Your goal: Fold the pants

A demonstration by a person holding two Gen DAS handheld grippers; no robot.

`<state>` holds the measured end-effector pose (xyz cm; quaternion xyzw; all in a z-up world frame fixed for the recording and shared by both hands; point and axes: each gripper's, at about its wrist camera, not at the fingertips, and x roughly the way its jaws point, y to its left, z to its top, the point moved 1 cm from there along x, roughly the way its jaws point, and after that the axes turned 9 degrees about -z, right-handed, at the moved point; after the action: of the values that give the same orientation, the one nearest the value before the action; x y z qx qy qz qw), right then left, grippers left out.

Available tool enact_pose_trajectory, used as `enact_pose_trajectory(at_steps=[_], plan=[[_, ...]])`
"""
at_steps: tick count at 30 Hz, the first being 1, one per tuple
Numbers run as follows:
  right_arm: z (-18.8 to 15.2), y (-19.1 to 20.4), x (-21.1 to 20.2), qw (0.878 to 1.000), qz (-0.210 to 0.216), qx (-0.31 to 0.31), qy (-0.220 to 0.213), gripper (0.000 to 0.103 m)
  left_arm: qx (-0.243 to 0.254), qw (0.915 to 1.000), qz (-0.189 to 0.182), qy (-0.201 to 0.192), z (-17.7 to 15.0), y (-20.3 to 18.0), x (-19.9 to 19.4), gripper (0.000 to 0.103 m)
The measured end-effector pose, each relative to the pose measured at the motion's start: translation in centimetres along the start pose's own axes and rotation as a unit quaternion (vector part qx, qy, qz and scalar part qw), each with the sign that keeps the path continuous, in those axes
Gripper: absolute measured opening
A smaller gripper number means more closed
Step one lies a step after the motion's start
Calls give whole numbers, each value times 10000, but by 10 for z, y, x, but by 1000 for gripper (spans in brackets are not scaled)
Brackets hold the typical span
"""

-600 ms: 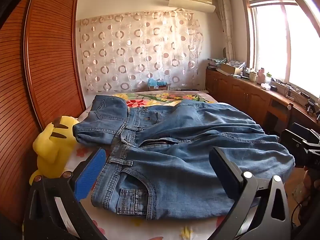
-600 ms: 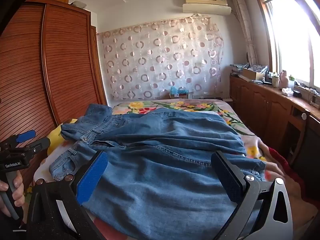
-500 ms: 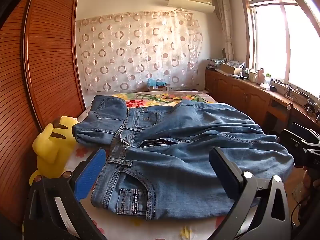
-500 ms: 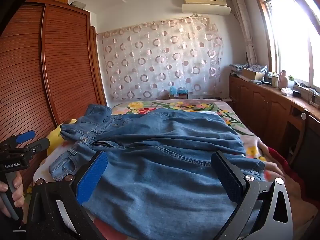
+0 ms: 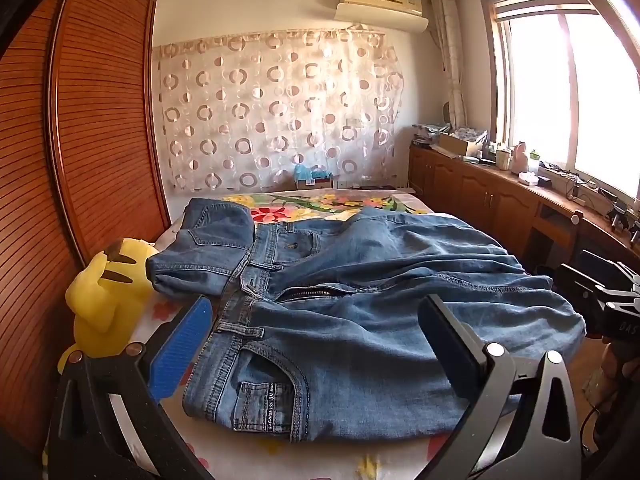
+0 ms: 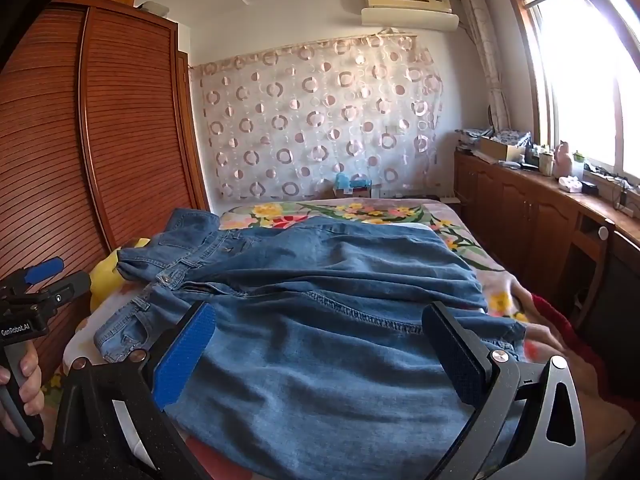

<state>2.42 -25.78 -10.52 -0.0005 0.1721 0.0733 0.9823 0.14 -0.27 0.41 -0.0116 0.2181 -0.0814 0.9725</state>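
On bed (image 5: pixel 240 456): jeans (image 5: pixel 360 320); open fly seemingly left-view only.

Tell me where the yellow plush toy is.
In the left wrist view, the yellow plush toy sits at the bed's left edge, between the wooden wardrobe and the jeans.

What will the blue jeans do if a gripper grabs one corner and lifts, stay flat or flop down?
The jeans would probably flop: they already lie in soft wrinkles and folds on the bed. They may feel fairly heavy, since the denim looks thick with stout seams. They likely won't slip much, as the cloth looks rough.
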Motion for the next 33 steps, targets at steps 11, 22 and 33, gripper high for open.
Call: enact_pose_trajectory(at_steps=[11, 22, 33], plan=[[-3, -1, 0, 10000, -42, 46, -12, 103, -4, 10000, 2, -29, 2, 0, -1, 103], [-1, -1, -1, 10000, -55, 56, -27, 103, -4, 10000, 2, -35, 4, 1, -2, 103], [-2, -1, -2, 10000, -55, 47, -40, 103, -15, 10000, -2, -50, 3, 1, -3, 103]])
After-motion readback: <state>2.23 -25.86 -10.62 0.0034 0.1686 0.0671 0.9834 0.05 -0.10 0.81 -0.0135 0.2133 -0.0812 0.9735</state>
